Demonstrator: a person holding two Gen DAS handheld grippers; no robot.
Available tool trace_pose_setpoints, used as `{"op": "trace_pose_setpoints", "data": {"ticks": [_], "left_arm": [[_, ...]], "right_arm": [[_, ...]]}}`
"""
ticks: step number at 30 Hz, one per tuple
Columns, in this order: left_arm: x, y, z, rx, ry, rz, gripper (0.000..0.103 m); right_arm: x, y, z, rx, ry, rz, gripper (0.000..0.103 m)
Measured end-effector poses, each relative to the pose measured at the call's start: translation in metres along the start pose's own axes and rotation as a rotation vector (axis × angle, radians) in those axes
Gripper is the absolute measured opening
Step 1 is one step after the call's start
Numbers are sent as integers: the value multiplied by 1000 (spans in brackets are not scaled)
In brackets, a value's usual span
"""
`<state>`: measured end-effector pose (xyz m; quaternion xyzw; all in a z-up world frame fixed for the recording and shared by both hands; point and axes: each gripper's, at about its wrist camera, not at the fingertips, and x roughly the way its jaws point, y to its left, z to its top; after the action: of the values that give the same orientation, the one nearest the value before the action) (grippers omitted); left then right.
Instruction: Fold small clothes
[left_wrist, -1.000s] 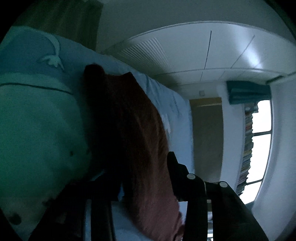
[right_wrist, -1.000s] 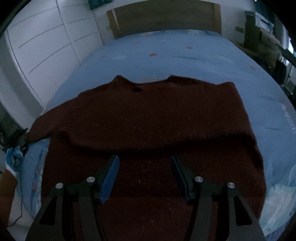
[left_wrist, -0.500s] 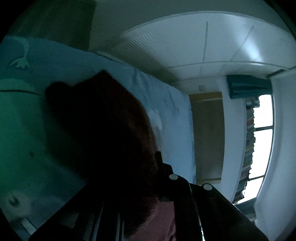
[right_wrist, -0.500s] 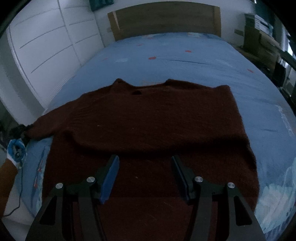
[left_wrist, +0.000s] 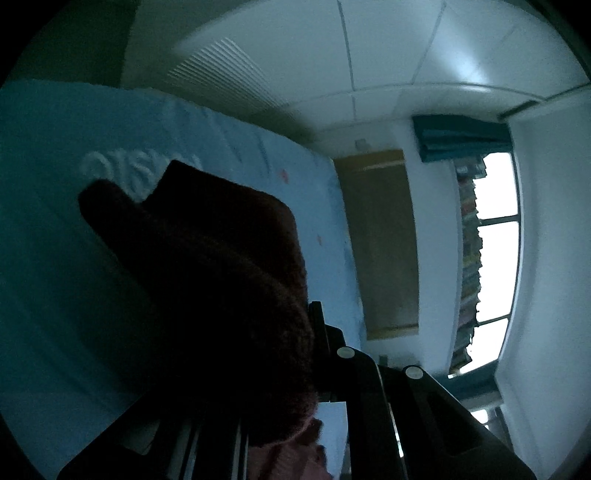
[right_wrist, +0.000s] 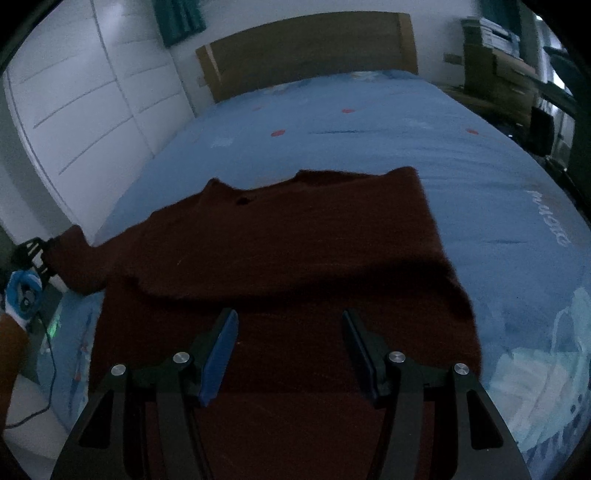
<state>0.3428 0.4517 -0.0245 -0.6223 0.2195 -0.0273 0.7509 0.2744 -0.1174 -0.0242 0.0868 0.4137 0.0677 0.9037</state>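
A dark red sweater (right_wrist: 280, 243) lies spread on the blue bed (right_wrist: 369, 140), with a layer folded across its chest. My right gripper (right_wrist: 288, 317) hovers open over its lower part, nothing between the fingers. At the far left edge of the bed the left gripper (right_wrist: 35, 251) holds the end of the left sleeve (right_wrist: 70, 254). In the left wrist view the sleeve (left_wrist: 207, 258) drapes over my left gripper (left_wrist: 295, 325), which is shut on it and lifted off the bed; only one finger (left_wrist: 317, 325) shows beside the cloth.
A wooden headboard (right_wrist: 306, 48) stands at the far end of the bed and white wardrobe doors (right_wrist: 74, 103) run along its left. A gloved hand (right_wrist: 22, 295) and a cable (right_wrist: 48, 354) are at the lower left. Shelves and boxes (right_wrist: 498, 74) stand at the right.
My left gripper closed on the sleeve end and lifted it up off the bed. The right gripper drifted a little over the sweater and stayed open.
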Motion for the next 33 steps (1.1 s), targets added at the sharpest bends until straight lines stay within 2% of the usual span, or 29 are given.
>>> {"op": "trace_pose_setpoints", "data": {"ticks": [6, 10, 20, 27, 33], "left_arm": [[27, -49, -42, 38, 75, -56, 7], [49, -83, -81, 73, 143, -106, 7], [95, -140, -167, 128, 288, -161, 7], [133, -159, -231, 184, 396, -129, 7], [161, -154, -290, 286, 482, -15, 7]], "right_arm": [[-19, -26, -3, 34, -24, 4, 60], [-31, -44, -9, 59, -37, 0, 60], [-69, -96, -26, 116, -69, -36, 60], [-85, -122, -40, 152, -71, -40, 60], [-94, -139, -52, 181, -61, -52, 60]]}}
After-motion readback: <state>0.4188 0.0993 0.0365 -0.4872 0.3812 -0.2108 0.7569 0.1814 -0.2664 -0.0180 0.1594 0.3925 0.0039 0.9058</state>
